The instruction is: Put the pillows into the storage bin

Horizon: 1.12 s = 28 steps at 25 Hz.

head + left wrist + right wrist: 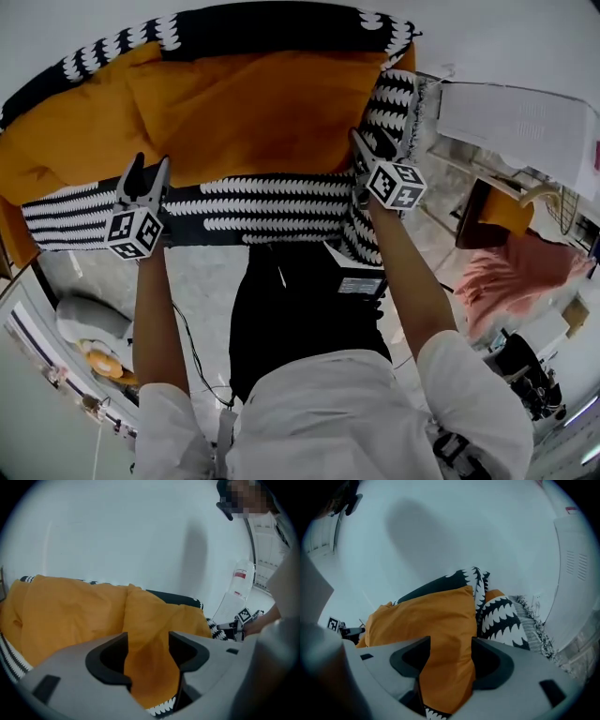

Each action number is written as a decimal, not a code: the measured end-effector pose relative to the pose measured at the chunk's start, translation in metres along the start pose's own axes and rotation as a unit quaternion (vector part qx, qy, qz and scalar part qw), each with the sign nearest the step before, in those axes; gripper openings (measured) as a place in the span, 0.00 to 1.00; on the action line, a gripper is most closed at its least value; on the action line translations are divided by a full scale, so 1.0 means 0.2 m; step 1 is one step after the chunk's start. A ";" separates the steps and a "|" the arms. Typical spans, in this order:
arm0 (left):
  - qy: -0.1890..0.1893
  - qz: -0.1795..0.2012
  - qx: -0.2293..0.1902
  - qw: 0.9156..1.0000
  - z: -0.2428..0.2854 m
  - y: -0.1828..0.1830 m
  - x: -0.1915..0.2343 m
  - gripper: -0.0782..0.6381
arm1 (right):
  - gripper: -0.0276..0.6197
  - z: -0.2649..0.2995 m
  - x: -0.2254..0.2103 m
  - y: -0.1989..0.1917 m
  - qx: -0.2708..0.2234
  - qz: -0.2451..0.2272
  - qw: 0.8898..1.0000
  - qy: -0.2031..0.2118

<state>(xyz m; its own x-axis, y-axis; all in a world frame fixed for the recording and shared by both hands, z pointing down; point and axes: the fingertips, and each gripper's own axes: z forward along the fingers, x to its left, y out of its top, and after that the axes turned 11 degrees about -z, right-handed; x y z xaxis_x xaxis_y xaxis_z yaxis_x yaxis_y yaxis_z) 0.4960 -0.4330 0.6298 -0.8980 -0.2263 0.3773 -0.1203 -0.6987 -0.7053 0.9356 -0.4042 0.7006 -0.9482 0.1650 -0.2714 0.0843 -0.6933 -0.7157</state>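
Since both sets of jaws stand spread wide, the left gripper [148, 644] and the right gripper [450, 646] look to be letting go rather than gripping. Each has a fold of the orange pillow [253, 103] running up between its jaws, and the cloth brushes both sides but hangs slack and is not pinched thin. The left gripper sits at the pillow's near left edge and the right at its near right corner, both angled downward. The orange mass fills the open mouth of the black-and-white bin [262, 211], lying between the bin's far rim and its near wall and bulging a little above them. A deep crease splits the mass in the left gripper view, so I cannot tell whether it is one pillow or two side by side. I judge the step in hand to be the release, with the pillow already lowered into the bin. The next move calls for drawing both grippers straight back and up, so that the folds slip out of the jaws without snagging and pulling the pillow over the near wall. After that, a push on the bulge may be needed to seat it below the rim.
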 end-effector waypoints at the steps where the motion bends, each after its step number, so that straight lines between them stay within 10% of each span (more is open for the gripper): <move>1: 0.002 0.000 0.003 1.000 0.03 -0.01 0.01 0.48 | 0.47 0.03 -0.02 -0.01 0.003 0.002 1.000 0.002; 19: -0.013 -0.011 0.035 0.999 0.33 -0.10 0.08 0.51 | 0.51 0.40 -0.15 -0.20 0.039 0.112 0.991 0.064; 28: -0.016 -0.025 0.010 1.000 0.32 -0.09 0.05 0.36 | 0.30 0.43 -0.09 -0.18 0.033 0.086 0.992 0.085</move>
<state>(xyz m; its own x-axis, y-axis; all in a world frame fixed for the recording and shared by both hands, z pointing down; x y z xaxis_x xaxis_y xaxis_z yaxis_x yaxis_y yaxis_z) 0.5169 -0.4657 0.6843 -0.8775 -0.2124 0.4300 -0.1553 -0.7225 -0.6737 0.9239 -0.4429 0.7862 -0.8554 0.1521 -0.4952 0.2151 -0.7653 -0.6067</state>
